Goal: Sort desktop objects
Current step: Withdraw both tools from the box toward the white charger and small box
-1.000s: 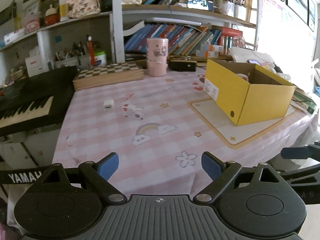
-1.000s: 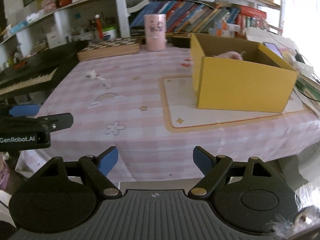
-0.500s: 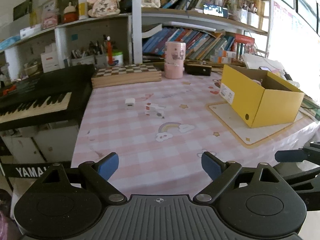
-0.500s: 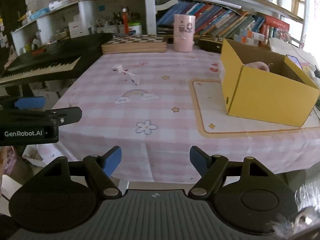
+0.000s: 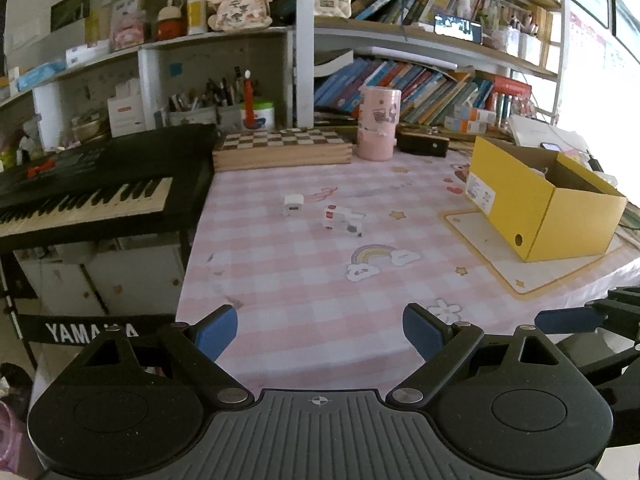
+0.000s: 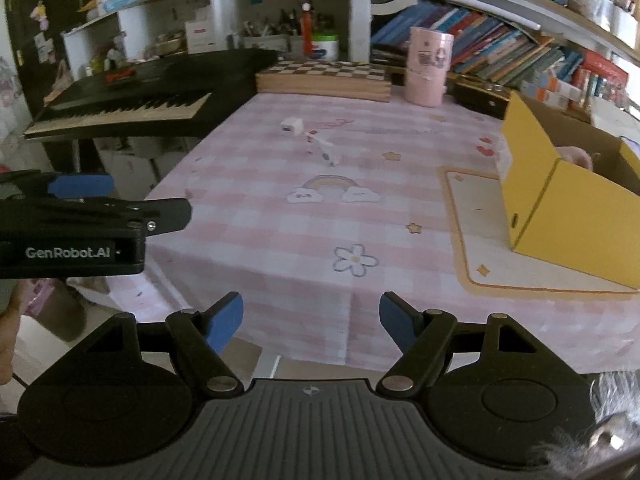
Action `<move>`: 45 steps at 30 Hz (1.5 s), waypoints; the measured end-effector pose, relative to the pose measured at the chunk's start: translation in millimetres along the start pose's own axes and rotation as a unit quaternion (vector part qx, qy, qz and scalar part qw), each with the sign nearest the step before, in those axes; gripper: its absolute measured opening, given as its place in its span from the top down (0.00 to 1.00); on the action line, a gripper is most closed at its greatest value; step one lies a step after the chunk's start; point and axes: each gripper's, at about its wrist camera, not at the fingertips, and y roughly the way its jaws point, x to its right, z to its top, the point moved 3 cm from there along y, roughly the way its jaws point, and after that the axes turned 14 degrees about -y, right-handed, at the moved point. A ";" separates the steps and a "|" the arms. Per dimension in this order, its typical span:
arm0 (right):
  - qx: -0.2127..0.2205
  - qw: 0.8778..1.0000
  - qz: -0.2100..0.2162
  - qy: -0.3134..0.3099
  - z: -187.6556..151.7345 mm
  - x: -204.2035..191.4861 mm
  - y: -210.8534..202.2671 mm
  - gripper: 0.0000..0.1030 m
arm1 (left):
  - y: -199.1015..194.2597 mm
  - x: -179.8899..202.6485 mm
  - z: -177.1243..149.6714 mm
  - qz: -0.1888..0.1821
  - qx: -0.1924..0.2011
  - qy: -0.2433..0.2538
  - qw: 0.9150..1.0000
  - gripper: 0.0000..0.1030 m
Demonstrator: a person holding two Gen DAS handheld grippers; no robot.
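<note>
Desktop objects awaiting sorting sit on a pink checked worktop (image 5: 304, 280), which fills the middle of both wrist views. A black keyboard (image 5: 96, 184) flanks it at the left of the frame, and crowded bookshelves (image 5: 420, 80) run across the top.

A yellow cardboard box (image 5: 548, 204) stands open on a cream mat (image 5: 516, 268) at the right of the frame; in the right wrist view something pale pink (image 6: 576, 157) shows inside it, too hidden to identify. A chessboard case (image 5: 282, 146) and a pink cylindrical container (image 5: 378, 124) stand at the worktop's far edge, upper centre.

Two small items lie loose at mid-frame, near each other but apart: a white cube-shaped plug (image 5: 293, 203) and a small white piece with red and dark markings (image 5: 344, 220), too small to name.

The left claw (image 5: 320, 330) hangs at the near edge of the worktop, jaws wide and empty. The right claw (image 6: 311, 322), at the bottom of its own view, is likewise spread wide with nothing between its blue pads (image 6: 224, 320), and sees the left tool at the left of the frame.

Judged from this layout, the sorting appears partly done at most: the box may hold one item, while both small pieces sit well apart from it and neither claw is close to them.
</note>
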 end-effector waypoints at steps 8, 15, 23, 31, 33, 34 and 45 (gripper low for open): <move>0.002 1.000 0.012 -0.008 8.2 1.7 11.4 0.27 | 9.2 -5.1 6.0 0.013 0.000 -0.005 1.000 0.11; 0.002 1.000 0.025 -0.016 22.2 13.1 29.8 0.27 | 29.8 -4.1 17.3 0.024 -0.006 -0.006 1.000 0.11; 0.000 0.999 0.040 -0.025 44.5 38.4 55.8 0.31 | 59.3 2.4 35.6 0.032 -0.008 -0.012 0.999 0.11; -0.001 0.997 0.061 -0.046 68.3 59.6 84.4 0.33 | 85.8 8.1 54.7 0.052 -0.004 -0.022 0.998 0.11; -0.004 0.996 0.069 -0.051 72.7 64.2 93.1 0.34 | 91.8 9.1 58.4 0.057 -0.004 -0.023 0.998 0.11; -0.006 0.996 0.072 -0.053 74.6 66.4 97.2 0.34 | 94.1 9.8 60.1 0.060 -0.005 -0.024 0.998 0.11; -0.010 0.992 0.097 -0.077 95.8 85.4 130.6 0.36 | 115.4 9.9 74.5 0.089 0.000 -0.047 0.995 0.11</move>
